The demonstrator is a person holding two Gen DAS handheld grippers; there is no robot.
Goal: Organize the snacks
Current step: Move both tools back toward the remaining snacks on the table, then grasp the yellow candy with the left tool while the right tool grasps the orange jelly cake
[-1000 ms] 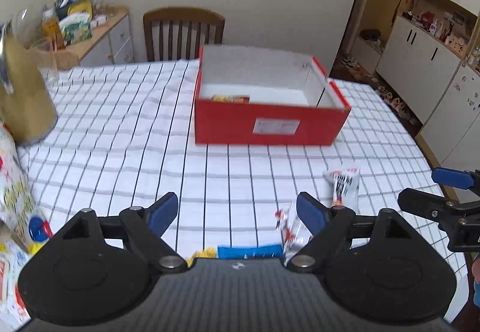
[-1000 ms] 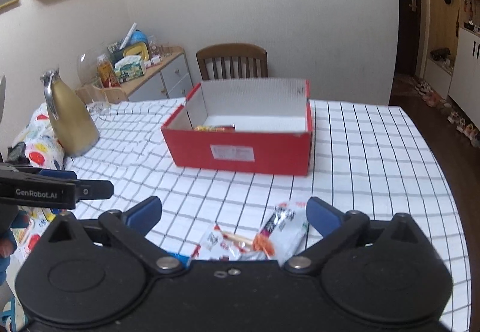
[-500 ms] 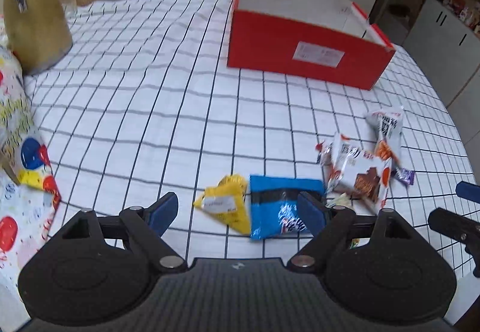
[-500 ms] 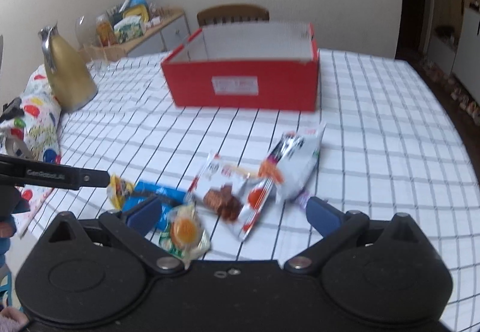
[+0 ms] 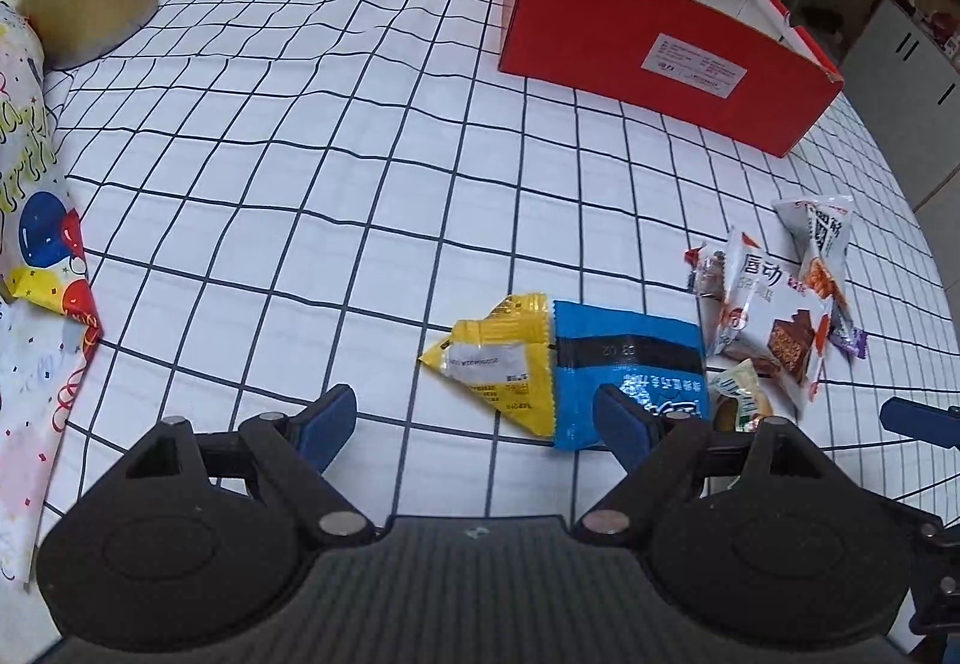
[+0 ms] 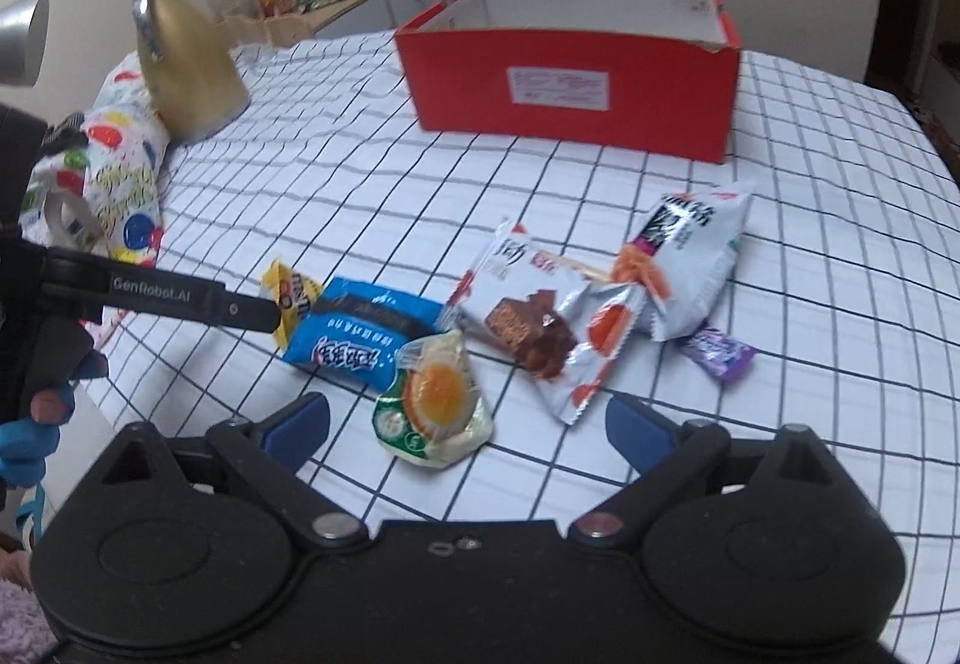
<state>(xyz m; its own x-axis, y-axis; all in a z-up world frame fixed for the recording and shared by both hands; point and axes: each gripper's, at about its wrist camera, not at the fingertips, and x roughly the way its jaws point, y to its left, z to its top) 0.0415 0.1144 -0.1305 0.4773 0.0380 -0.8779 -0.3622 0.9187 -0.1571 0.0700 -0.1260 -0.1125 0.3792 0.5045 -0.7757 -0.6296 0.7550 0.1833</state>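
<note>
A clear egg packet (image 6: 433,401) is seen lying flat between the right jaws, untouched; a yellow packet (image 5: 498,364) and blue packet (image 5: 624,364) are overlapped between the left jaws

We list by colour. Surface (image 5: 300,172): white cloth with a dark grid of lines. Box (image 6: 570,87): red outside, white inside, with a white label. Jug (image 6: 186,57): gold with a silver top. Wrapped bundle (image 6: 120,172): white with balloons in red, blue and yellow. Snack packets: one yellow (image 5: 498,358), one blue with a black band (image 5: 624,364), one white showing brown chocolate (image 6: 534,316), one white with orange and black (image 6: 690,268), one pale with an orange centre (image 6: 432,400), one purple (image 6: 720,352). Left tongs (image 5: 474,418) and right tongs (image 6: 468,424): black with blue pads.
</note>
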